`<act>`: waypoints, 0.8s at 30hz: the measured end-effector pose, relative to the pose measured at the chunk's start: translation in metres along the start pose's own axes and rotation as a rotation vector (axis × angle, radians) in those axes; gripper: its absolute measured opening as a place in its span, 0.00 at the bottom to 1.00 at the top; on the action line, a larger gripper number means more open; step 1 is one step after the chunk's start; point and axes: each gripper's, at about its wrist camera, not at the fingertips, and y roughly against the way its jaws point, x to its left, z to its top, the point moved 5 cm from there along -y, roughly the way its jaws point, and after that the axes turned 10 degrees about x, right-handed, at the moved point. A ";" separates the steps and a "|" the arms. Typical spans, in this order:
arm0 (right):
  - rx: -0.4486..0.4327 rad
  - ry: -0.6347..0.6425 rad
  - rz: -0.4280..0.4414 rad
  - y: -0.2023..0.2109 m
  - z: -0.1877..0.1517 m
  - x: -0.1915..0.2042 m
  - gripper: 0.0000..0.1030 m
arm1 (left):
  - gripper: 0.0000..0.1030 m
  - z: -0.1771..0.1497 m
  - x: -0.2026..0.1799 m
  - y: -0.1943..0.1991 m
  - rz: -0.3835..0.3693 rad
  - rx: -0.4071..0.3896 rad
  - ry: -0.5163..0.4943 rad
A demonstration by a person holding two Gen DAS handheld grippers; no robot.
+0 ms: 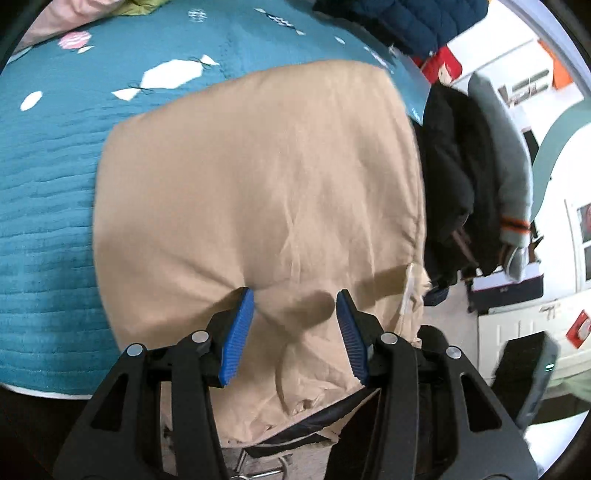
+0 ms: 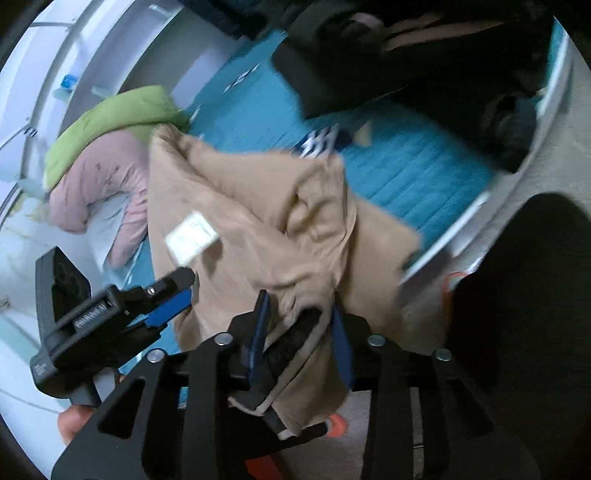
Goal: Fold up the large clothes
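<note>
Two tongs work over a bed (image 1: pixel 48 192) that is covered with a teal quilted blanket with white candy shapes on it. The tan garment (image 1: pixel 258 192) lies spread on this blanket, near the bed's near edge and its right corner, and its lower part hangs over the edge toward the floor.

In the left wrist view, the left tongs (image 1: pixel 294 306) stand apart, one blue finger on each side of a fold of the tan cloth; the tips press into the fabric but are not closed on it. A white label is sewn at the garment's right edge.

In the right wrist view, the right tongs (image 2: pixel 298 314) are clamped on a bunched part of the tan garment (image 2: pixel 258 221), where a dark lining and a cord also show between the blue fingers. The left tongs (image 2: pixel 173 291) appear here at the left side, just beside the cloth.

Around the bed, a green pillow (image 2: pixel 114 122) lies on a pink quilt (image 2: pixel 99 177) at the far corner. Dark clothes (image 2: pixel 369 55) lie in a heap on the blanket at the far edge. In the left wrist view, a navy padded jacket (image 1: pixel 399 22) sits on the far right corner, and black and grey garments (image 1: pixel 480 177) hang beside the bed. White furniture (image 1: pixel 517 314) stands behind them.
</note>
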 end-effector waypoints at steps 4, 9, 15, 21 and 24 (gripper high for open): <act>-0.097 0.100 -0.078 0.031 0.015 0.000 0.49 | 0.54 0.007 -0.005 -0.013 0.015 0.019 -0.016; -0.023 0.309 -0.127 0.019 0.040 0.030 0.58 | 0.56 -0.001 -0.012 -0.011 0.020 0.022 -0.038; 0.063 0.450 -0.249 -0.034 0.065 0.043 0.59 | 0.57 -0.006 -0.007 0.005 -0.055 -0.025 -0.023; 0.207 0.414 -0.304 -0.075 0.082 0.009 0.75 | 0.69 -0.020 0.022 0.043 -0.064 -0.117 0.049; 0.273 0.313 -0.237 -0.087 0.093 -0.016 0.81 | 0.71 -0.028 0.059 0.053 -0.029 -0.136 0.145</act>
